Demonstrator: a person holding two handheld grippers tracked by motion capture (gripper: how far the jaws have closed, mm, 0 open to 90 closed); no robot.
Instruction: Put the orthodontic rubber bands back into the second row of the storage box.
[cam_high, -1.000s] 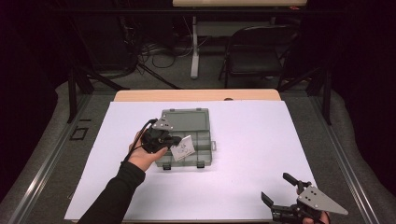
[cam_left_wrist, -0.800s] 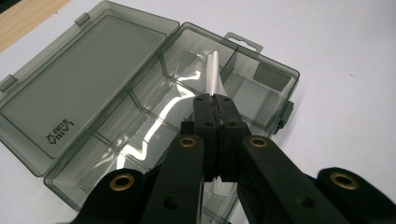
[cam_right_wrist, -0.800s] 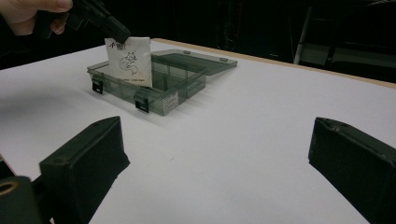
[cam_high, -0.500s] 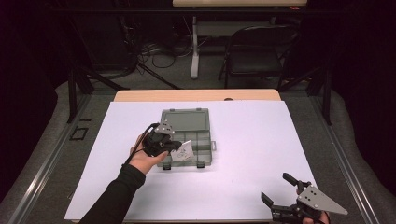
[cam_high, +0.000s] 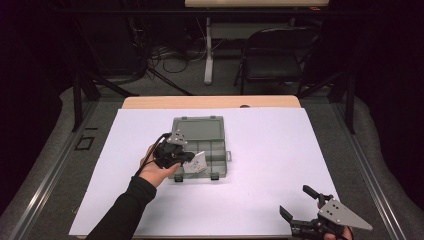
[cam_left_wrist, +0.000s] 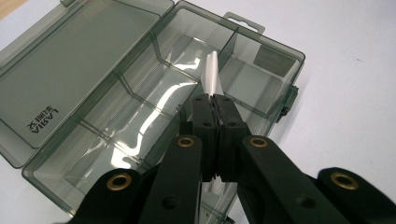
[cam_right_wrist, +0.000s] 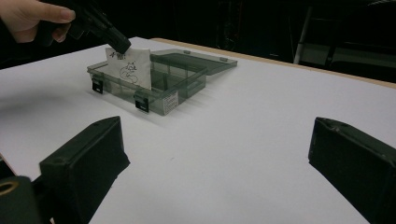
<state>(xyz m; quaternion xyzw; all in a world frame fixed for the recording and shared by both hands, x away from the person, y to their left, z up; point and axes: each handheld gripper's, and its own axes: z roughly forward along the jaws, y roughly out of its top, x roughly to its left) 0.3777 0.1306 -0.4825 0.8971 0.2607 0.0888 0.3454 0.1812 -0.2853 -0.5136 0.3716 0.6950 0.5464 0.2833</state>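
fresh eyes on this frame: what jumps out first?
The open grey plastic box in the middle of the white table, lid laid flat behind it. Over its near compartments the left tool is shut on a white card with a drawn doodle, held upright. The right tool sits open at the near right edge, apart from everything.

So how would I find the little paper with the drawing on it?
Look at the white table and find the see-through grey box lying open in its middle. Over the box's near compartments, the left gripper pinches a small white card. It is the one white thing there, with a black doodle on it.
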